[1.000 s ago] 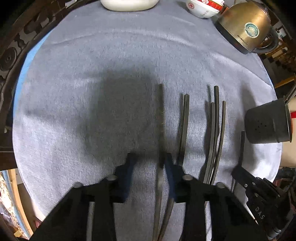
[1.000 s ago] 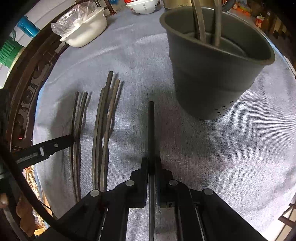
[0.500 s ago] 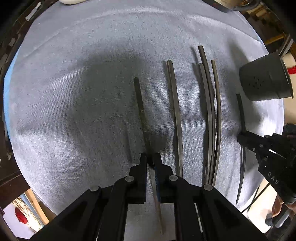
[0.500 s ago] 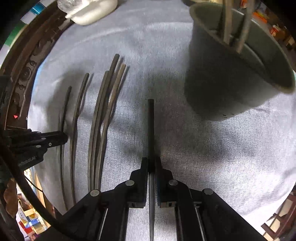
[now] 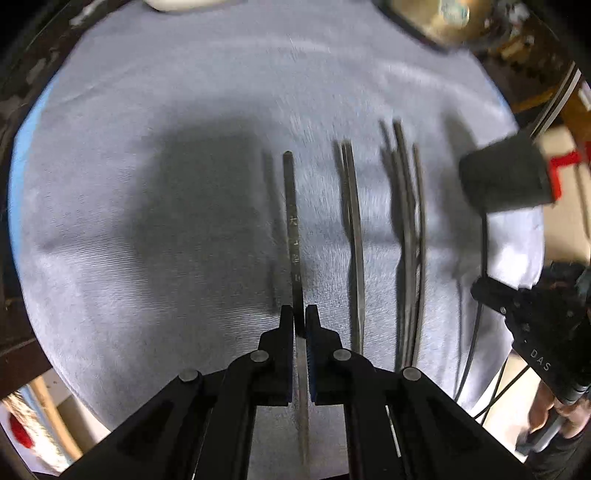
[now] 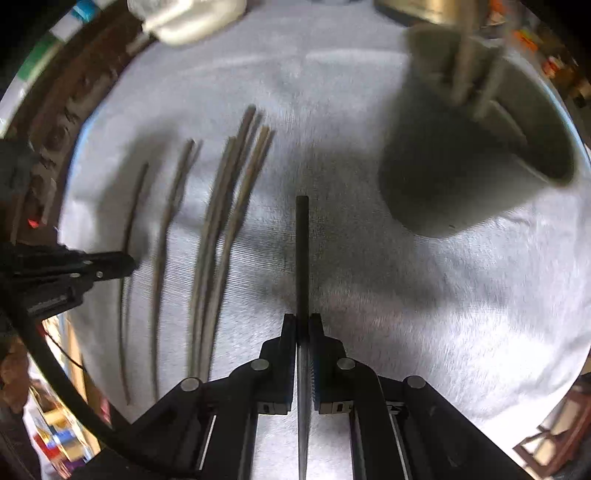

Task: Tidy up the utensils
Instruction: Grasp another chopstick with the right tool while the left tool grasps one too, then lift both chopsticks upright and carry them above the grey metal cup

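My left gripper (image 5: 299,320) is shut on a dark chopstick (image 5: 292,229) that points away from me, lifted a little above the grey cloth (image 5: 147,110). Several more chopsticks (image 5: 406,236) lie in a row on the cloth to its right. The right gripper (image 6: 303,325) is shut on another dark chopstick (image 6: 302,251), also off the cloth. A dark grey holder cup (image 6: 480,162) stands at the upper right of the right wrist view with a couple of chopsticks (image 6: 465,74) standing in it. The same cup (image 5: 506,177) shows at the right of the left wrist view.
A brass kettle (image 5: 436,18) and a white dish (image 6: 192,14) sit at the table's far edge. Loose chopsticks (image 6: 229,240) lie left of the right gripper. The round table's dark carved rim (image 6: 55,122) curves along the left. A hand (image 5: 569,413) holds the right gripper's handle.
The left gripper's jaws closed on a chopstick and lifted it off the cloth. The right gripper rose with its chopstick and moved toward the cup side.
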### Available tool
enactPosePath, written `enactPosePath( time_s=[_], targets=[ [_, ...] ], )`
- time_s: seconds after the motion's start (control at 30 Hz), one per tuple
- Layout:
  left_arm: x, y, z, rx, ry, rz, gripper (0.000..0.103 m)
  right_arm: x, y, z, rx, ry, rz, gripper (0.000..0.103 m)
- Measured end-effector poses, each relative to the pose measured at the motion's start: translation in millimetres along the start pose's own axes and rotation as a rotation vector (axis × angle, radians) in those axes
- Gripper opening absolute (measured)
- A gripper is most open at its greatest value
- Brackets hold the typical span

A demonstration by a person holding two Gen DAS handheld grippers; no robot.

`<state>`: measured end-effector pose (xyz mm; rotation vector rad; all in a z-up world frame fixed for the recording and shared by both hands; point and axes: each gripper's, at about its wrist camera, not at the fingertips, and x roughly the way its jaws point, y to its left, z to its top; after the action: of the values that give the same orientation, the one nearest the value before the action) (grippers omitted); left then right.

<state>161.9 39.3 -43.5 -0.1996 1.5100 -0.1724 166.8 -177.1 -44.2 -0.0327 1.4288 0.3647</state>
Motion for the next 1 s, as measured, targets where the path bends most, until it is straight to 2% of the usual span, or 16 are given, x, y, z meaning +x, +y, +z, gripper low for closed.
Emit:
enactPosePath(
  time_s=[0.1, 0.23, 0.33, 0.43, 0.57, 0.77, 1.0],
  targets=[
    [-27.4, 7.8, -12.0, -0.033, -0.139, -0.026, 0.006, -29.9, -9.1, -16.3, 0.06, -0.144, 0.052, 0.007],
    [-62.3, 5.7, -32.0, -0.044, -0.356, -0.037, 0.006, -66.4, -27.2, -36.1, 0.149, -0.343, 0.078, 0.007],
    [-73.9, 3.3, -44.7, -0.054, -0.483, -0.032, 0.006, -93.0, -36.1, -51.7, 0.202, -0.522, 0.078, 0.007],
    [-82.9, -1.6, -53.3, -0.056, -0.61, -0.006, 0.006, -111.2, -39.0, -53.8, 0.235, -0.682, 0.018, 0.007],
    [-86.9, -3.3, -48.2, -0.07, -0.723, 0.021, 0.006, -121.5, -38.1, -57.0, 0.271, -0.835, -0.075, 0.007],
    [-73.5, -2.5, -58.6, -0.06, -0.842, 0.061, 0.006, -121.4, -36.4, -71.7, 0.234, -0.925, -0.187, 0.007],
    [-82.9, -1.7, -86.1, -0.025, -0.907, 0.086, 0.007, -130.2, -20.4, -98.0, 0.171, -0.958, -0.2, 0.007]
  ],
)
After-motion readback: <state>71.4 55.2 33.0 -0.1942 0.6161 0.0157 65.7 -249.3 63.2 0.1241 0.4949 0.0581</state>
